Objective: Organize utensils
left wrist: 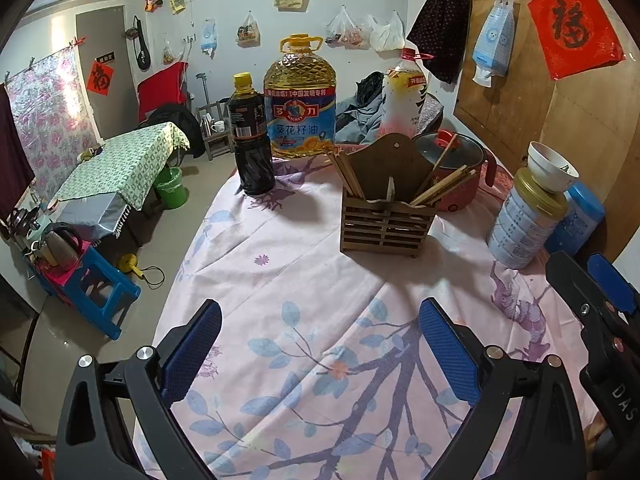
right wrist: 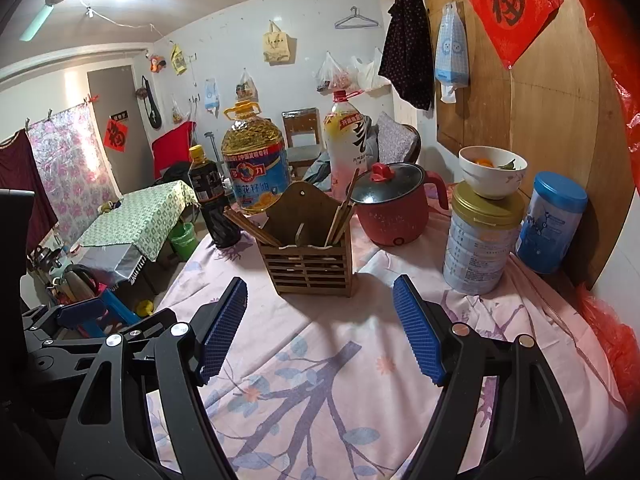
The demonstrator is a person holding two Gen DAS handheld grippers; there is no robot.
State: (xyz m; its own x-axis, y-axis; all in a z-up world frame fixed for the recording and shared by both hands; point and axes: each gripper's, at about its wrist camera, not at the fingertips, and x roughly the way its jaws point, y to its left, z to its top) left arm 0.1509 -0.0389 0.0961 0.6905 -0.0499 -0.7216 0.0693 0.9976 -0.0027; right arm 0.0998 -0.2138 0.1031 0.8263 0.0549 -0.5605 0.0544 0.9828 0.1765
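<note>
A wooden slatted utensil holder (left wrist: 386,216) stands upright on the pink floral tablecloth (left wrist: 304,280); it also shows in the right wrist view (right wrist: 310,258). Chopsticks lean in its left compartment (left wrist: 346,174) and its right compartment (left wrist: 442,186), seen also from the right wrist (right wrist: 250,226) (right wrist: 344,212). My left gripper (left wrist: 320,320) is open and empty, above the cloth in front of the holder. My right gripper (right wrist: 320,296) is open and empty, just in front of the holder. The right gripper's fingers (left wrist: 608,280) show at the right edge of the left wrist view.
Behind the holder stand a dark sauce bottle (left wrist: 250,132), a big oil jug (left wrist: 300,100), a white bottle (left wrist: 402,96) and a red electric pot (left wrist: 452,168). At right a tin (left wrist: 524,220) carries a white bowl (left wrist: 550,166), beside a blue canister (right wrist: 554,224). The table's left edge drops to the floor.
</note>
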